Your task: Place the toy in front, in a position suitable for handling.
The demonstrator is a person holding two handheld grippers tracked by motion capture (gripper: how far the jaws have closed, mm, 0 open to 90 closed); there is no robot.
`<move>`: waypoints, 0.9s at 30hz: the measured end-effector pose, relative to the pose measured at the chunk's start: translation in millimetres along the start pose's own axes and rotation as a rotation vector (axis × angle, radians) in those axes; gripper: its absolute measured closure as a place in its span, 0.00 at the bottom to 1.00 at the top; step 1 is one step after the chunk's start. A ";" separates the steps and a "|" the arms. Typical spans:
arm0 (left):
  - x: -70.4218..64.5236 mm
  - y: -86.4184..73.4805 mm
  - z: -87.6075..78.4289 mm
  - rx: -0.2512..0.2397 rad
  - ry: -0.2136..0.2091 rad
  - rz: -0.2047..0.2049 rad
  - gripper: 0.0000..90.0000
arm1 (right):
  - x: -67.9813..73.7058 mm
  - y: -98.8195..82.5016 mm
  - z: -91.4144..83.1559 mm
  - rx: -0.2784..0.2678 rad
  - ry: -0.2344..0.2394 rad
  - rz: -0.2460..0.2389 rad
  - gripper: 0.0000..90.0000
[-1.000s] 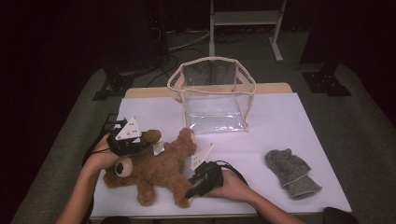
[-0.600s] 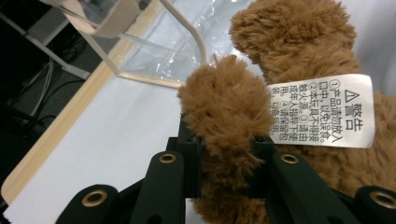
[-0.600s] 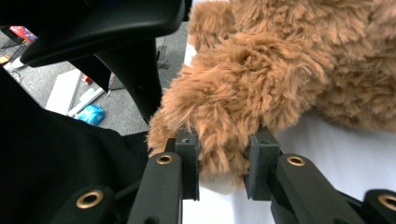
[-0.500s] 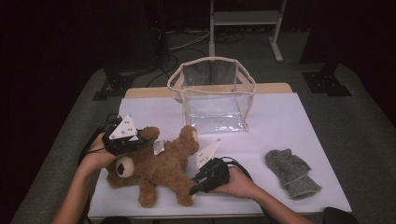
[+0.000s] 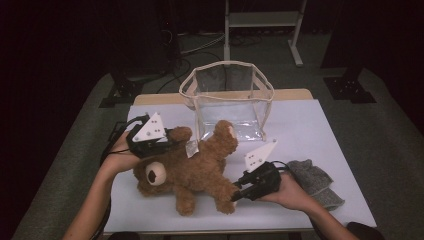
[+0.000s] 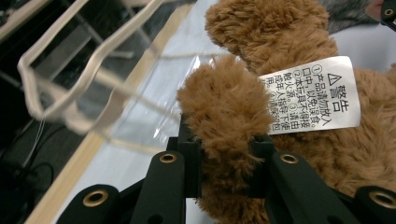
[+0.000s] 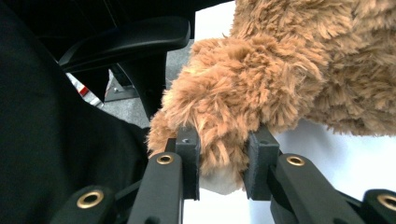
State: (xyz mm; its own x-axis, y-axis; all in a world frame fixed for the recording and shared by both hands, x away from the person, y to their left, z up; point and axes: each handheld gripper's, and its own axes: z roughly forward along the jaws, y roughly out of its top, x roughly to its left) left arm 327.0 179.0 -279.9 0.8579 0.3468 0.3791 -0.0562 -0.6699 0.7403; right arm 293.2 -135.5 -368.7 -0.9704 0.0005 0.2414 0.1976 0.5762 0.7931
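A brown plush teddy bear [image 5: 200, 170] with a white care label [image 6: 313, 95] hangs just over the white table [image 5: 310, 130], in front of a clear plastic bag [image 5: 227, 100] with a white rim. My left gripper [image 5: 172, 140] is shut on one fuzzy paw [image 6: 226, 102], which bulges between the jaws [image 6: 226, 154]. At the bear's lower end, my right gripper [image 5: 235, 196] has just been closing and now pinches a leg [image 7: 219, 116] between its pads [image 7: 224, 154].
A grey knitted cloth [image 5: 312, 180] lies on the table right of my right hand. The bag stands upright and open at the table's far middle. A black chair arm [image 7: 135, 37] shows off the near edge. Dark floor surrounds the table.
Both hands have risen and shifted right toward the bag, carrying the bear with them. The right gripper's jaws tightened on the leg.
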 end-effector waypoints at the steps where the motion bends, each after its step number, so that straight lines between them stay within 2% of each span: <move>1: -1.2 5.2 3.8 -0.003 -0.010 0.011 0.82 | 1.7 -3.0 -6.0 -0.001 -0.007 0.001 0.78; 4: -5.4 20.2 16.8 -0.015 -0.038 0.037 0.82 | 6.5 -14.0 -24.5 0.000 -0.033 0.007 0.78; 10: -16.0 45.7 50.2 -0.023 -0.103 0.081 0.82 | 15.0 -39.9 -55.4 -0.006 -0.076 0.050 0.78; 16: -28.0 55.9 90.3 -0.007 -0.175 0.098 0.82 | 18.0 -73.3 -75.9 0.010 -0.113 0.101 0.77; 21: -37.4 52.5 121.3 0.022 -0.223 0.097 0.82 | 11.6 -102.9 -78.0 0.033 -0.134 0.167 0.77; 25: -39.8 50.2 132.6 0.031 -0.237 0.098 0.79 | 6.5 -117.1 -70.8 0.056 -0.131 0.198 0.75; 27: -39.4 49.4 133.9 0.025 -0.245 0.092 0.78 | 5.1 -120.5 -69.2 0.047 -0.133 0.203 0.74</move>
State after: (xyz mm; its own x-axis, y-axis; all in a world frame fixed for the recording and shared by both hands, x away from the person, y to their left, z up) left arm 358.9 44.4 -332.5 0.9480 0.1167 0.2960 -0.1294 -0.7086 0.6936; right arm 274.1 -261.4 -424.3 -0.9218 0.2260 0.3149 0.3868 0.5907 0.7082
